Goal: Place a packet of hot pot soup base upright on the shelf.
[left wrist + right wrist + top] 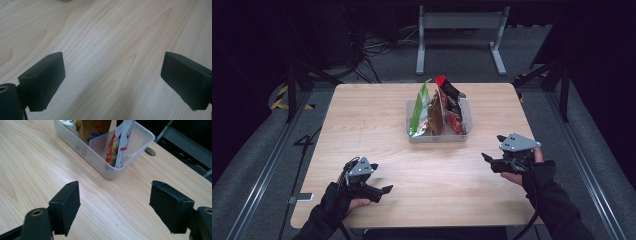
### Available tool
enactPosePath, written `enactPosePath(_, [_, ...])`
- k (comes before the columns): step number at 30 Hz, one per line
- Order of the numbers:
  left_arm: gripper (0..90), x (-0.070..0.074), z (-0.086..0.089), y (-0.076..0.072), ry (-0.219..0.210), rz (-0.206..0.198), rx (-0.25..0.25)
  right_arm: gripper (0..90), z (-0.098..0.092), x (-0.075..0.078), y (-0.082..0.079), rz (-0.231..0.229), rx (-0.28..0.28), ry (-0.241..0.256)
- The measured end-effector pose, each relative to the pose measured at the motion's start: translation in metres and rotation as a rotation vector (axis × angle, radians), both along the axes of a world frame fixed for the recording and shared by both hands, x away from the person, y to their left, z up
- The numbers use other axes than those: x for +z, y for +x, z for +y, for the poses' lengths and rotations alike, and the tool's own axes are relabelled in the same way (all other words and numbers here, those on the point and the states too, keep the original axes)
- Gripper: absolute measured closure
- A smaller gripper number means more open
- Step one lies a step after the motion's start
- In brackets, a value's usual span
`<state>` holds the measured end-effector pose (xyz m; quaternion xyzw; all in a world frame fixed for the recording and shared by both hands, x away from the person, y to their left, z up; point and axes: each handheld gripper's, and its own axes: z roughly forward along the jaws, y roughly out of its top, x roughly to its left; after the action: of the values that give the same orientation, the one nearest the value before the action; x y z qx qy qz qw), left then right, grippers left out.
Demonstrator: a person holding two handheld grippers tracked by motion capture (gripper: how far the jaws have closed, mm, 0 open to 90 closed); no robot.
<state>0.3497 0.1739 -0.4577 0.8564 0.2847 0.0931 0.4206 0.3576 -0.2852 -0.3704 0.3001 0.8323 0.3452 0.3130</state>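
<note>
Bin (411, 111) near table (362, 130) centre, toward 12 o'clock edge; long axis 9-to-3. Three snack bags upright inside: green bag (419, 111) at 9 o'clock end, brown bag (436, 117) mid, red bag (453, 112) at 3 o'clock end, tops leaning together. Left gripper (382, 190) at 7 o'clock from bin, released, jaws wide apart, over bare wood. Right gripper (493, 150) at 4 o'clock from bin, released, holding nothing, aimed at bin (110, 171) corner. Bare table all round bin, widest toward 6 o'clock. Bag tops cut off in right gripper view; print unreadable.
</note>
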Motion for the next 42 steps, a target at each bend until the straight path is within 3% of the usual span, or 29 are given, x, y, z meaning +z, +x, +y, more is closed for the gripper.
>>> enactPosePath(19, [6.7, 0.0, -0.002, -0.001, 0.019, -0.011, 0.003, 18.3, -0.023, -0.019, -0.029, -0.033, 0.005, -0.035])
enactPosePath(34, [6.4, 0.002, -0.003, -0.004, 0.043, -0.054, -0.009, 16.2, -0.05, -0.04, -0.047, -0.026, -0.017, 0.036])
enactPosePath(42, [5.4, 0.005, 0.0, -0.01, 0.055, -0.076, -0.016, 15.6, -0.065, -0.051, -0.057, -0.012, -0.044, 0.052])
